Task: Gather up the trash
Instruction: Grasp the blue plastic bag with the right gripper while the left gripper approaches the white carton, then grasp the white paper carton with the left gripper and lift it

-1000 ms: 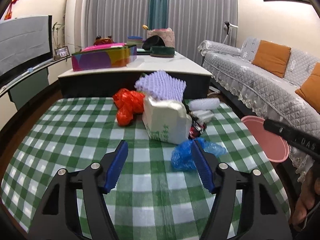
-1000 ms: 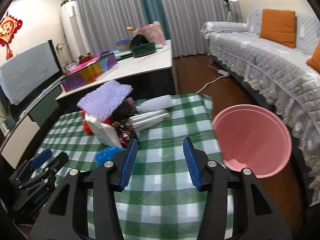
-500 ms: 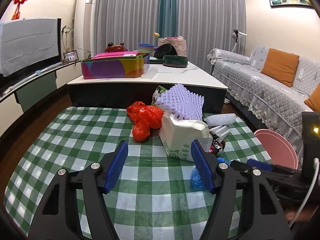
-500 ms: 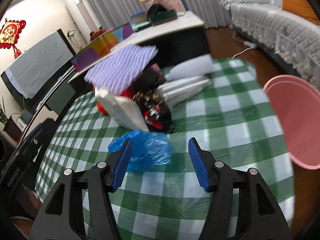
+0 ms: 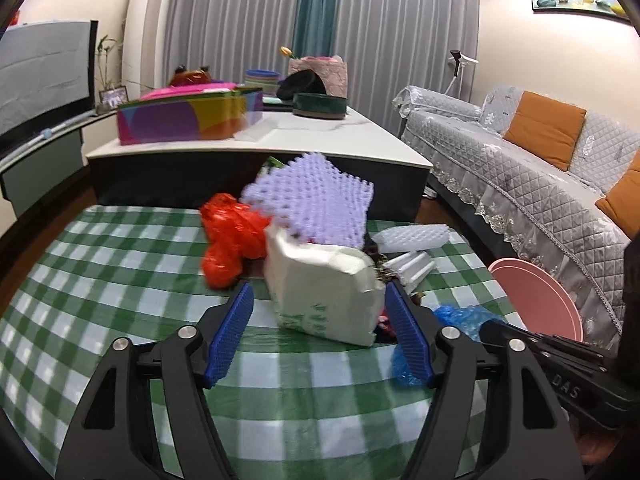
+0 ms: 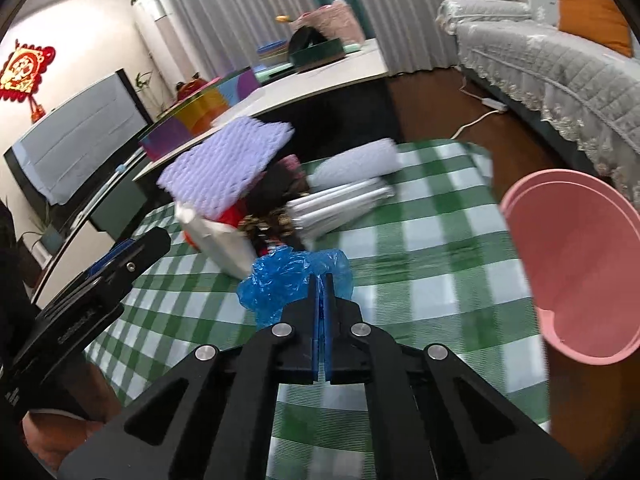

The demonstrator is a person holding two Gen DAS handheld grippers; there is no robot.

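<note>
Trash sits heaped toward the far middle of the green-checked table (image 5: 120, 280): a white paper bag (image 5: 324, 288) nearest, a red plastic bag (image 5: 228, 240) to its left, a lilac foam sheet (image 5: 316, 204) on top, white foam sleeves (image 6: 352, 196) to the right, and dark wrappers (image 6: 276, 200) tucked between. A crumpled blue plastic bag (image 6: 292, 276) lies on the near side of the heap. A pink bin (image 6: 580, 256) waits off the table's right edge.

The right tongs (image 6: 323, 280) are clenched, pads pressed flat together, with the blue bag bunched right at their tips. Whether any film is actually pinched there I cannot tell for sure; it looks like a thin bite at best. That is the first risk: slick, springy plastic held by only a fold may slide out on the way to the bin and drop onto the floor in between.

The left tongs (image 5: 320, 332) are released and widening, their blue pads (image 5: 230, 328) flanking the white paper bag without pressing it. The risks here, as I judge them:
- The bag is soft and already crushed; a squeeze may simply collapse it.
- The lilac sheet resting on it would likely topple once the bag moves, dragging wrappers along.
- The two tongs work just beside each other, so a sideways sweep by either could knock the other's load.
</note>
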